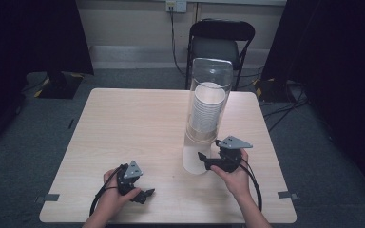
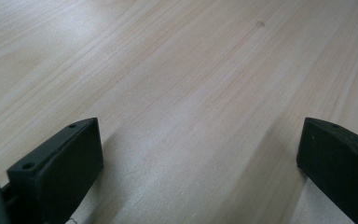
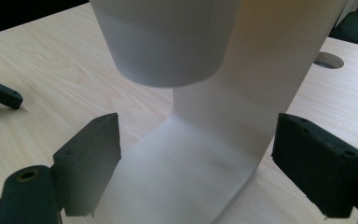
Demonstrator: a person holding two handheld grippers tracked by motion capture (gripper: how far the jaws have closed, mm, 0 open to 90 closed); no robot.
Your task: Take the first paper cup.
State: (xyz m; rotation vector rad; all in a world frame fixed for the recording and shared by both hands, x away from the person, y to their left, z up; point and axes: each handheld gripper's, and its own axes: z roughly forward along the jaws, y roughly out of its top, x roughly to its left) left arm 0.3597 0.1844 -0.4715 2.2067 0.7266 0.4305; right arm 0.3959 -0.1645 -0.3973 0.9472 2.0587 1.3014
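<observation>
A tall clear plastic cup dispenser (image 1: 208, 114) stands upright on the pale wooden counter (image 1: 133, 123), right of the counter's middle and toward the person's side. Inside its tube sits a stack of white paper cups (image 1: 208, 107), and its frosted white base (image 1: 193, 159) rests on the counter.

The right gripper (image 1: 208, 161) is held in the person's right hand (image 1: 235, 178) just to the right of the dispenser's base, with its jaws pointed at that base. In the right gripper view the bottom white paper cup (image 3: 165, 42) hangs out of the dispenser's mouth above the jaws, and the curved back wall of the base fills the space behind it. The right gripper (image 3: 193, 154) has its jaws spread wide, one to each side of the open bay in the base, below the cup; the pads press on nothing and the cup is not gripped.

The left gripper (image 1: 145, 194) lies low at the near edge of the counter, well to the left of the dispenser and apart from it, in the person's left hand (image 1: 111, 197). In the left gripper view its jaws (image 2: 196, 158) stand wide apart over bare wood with nothing between them.

A black folding chair (image 1: 218, 42) stands beyond the far edge of the counter, behind the dispenser.
</observation>
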